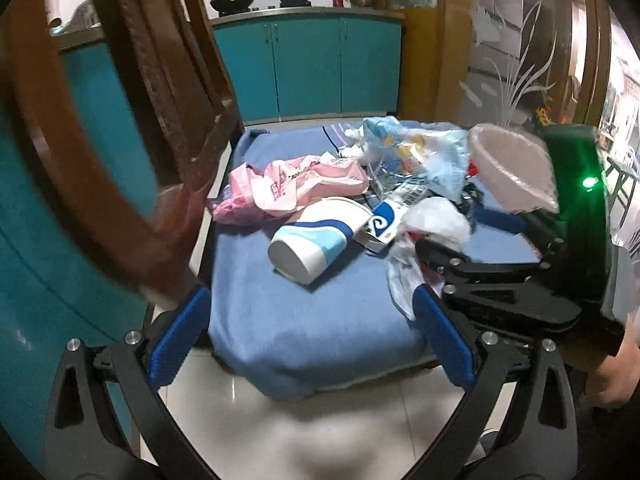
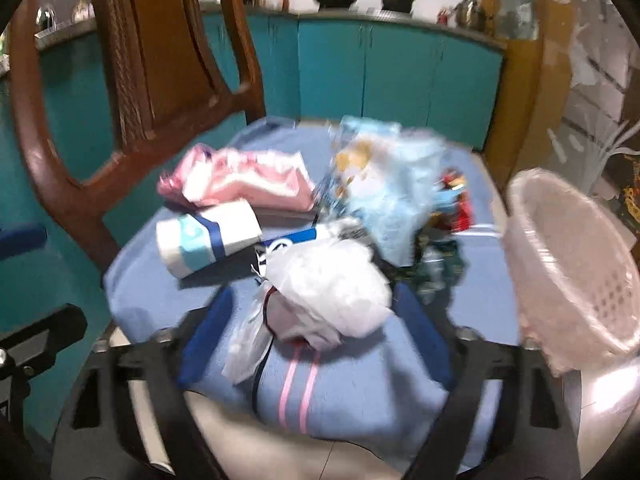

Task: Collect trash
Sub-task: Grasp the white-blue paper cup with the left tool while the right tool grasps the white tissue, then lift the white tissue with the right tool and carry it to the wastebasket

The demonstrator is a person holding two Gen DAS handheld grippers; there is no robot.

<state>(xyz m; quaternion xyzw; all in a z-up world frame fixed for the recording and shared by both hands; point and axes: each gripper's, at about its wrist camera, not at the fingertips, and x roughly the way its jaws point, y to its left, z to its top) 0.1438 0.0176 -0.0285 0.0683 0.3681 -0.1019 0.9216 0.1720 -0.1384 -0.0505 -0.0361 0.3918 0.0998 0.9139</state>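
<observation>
Wooden chair [image 2: 132,80] carries a blue cloth [image 2: 352,392] over its seat, with trash piled on top: pink bag [image 2: 240,184], pale blue bag [image 2: 384,200], white bag [image 2: 332,292] and a white cup [image 2: 208,236] lying on its side. A pink basket [image 2: 576,272] sits tilted at the right of the seat. Left gripper [image 1: 308,336] hovers at the near cloth edge, fingers apart and empty; right gripper [image 2: 316,332] has fingers apart either side of the white bag, contact unclear through blur.

Motion blur smears pink basket [image 2: 576,264] & blue wrapper [image 2: 384,200]; print unreadable.
</observation>
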